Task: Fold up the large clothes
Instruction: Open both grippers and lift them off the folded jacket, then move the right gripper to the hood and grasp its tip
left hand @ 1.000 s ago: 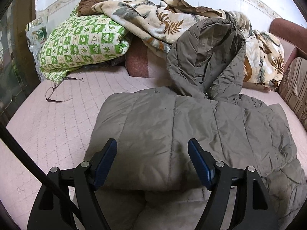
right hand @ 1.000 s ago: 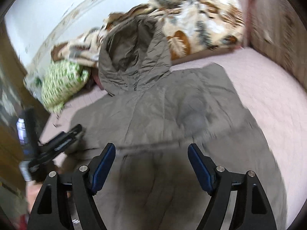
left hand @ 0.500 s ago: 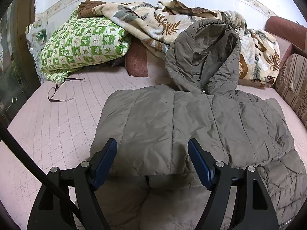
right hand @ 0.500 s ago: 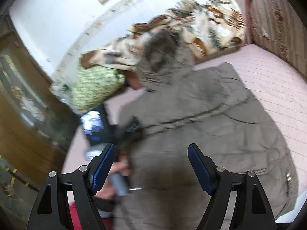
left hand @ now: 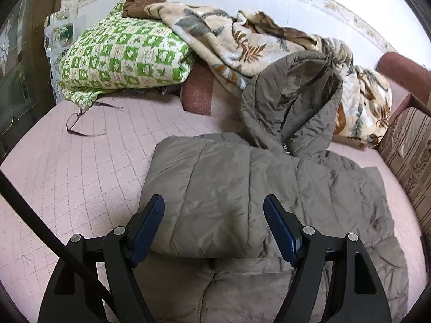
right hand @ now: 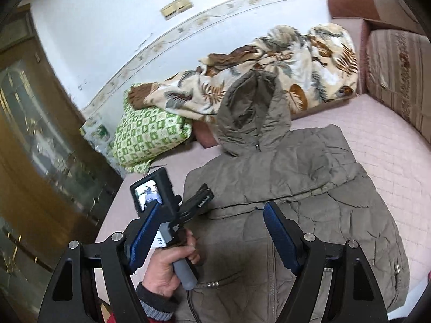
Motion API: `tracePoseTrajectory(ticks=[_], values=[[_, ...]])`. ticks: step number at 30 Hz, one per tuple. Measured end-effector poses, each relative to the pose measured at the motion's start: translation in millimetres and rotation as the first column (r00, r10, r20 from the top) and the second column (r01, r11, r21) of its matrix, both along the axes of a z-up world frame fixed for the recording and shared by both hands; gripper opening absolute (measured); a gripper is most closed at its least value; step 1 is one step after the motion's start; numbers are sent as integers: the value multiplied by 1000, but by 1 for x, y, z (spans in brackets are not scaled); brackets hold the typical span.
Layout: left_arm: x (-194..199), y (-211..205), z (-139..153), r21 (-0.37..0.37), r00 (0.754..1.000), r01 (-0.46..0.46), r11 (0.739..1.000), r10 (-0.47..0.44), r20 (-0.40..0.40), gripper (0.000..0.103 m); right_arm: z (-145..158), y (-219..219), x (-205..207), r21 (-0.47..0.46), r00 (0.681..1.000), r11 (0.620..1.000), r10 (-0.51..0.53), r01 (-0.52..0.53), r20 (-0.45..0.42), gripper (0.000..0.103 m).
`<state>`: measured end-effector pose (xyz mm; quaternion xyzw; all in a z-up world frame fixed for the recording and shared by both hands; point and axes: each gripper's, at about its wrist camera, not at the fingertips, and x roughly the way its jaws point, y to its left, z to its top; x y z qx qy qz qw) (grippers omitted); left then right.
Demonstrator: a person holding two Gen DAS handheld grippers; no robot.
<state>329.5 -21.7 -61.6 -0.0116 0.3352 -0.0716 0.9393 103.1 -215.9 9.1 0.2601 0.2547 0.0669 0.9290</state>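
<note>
A grey-olive padded jacket [left hand: 242,188] lies face up on the pink quilted bed [left hand: 67,183], and its hood [left hand: 293,94] is propped against the bedding behind. One side is folded across the front, with the folded edge near me. My left gripper [left hand: 214,210] hovers open over that folded part with nothing pressed between its pads. In the right wrist view the whole jacket [right hand: 309,188] shows. My right gripper [right hand: 212,212] hangs open above its lower half. A hand [right hand: 167,263] holds the left gripper at the jacket's left edge.
A green checked quilt [left hand: 121,56] and a floral blanket [left hand: 229,43] are piled at the back of the bed. Spectacles [left hand: 78,123] lie on the bed at the left. A striped cushion [left hand: 409,148] bounds the right side. A wooden glass-door cabinet [right hand: 32,161] stands at the left.
The right gripper has risen and drawn back, so the whole jacket and the hand with the left gripper now show. The left gripper lifted slightly. Both stayed open.
</note>
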Motion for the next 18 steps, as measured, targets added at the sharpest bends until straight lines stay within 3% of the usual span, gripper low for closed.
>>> tracePoseTrajectory(ticks=[7,14,18], values=[[-24,8,11,39,998,18,999,-20,66,75,20,13,-25,-32,999,999,-43,43,-2,81],[-45,27,10,74,993,7,997,-16,114,75,48,39,-61,-139,998,988,-57,62,33,82],[-50,38,3,114,994,-7,993,-6,110,75,50,41,-57,-117,998,993,-26,33,55,82]])
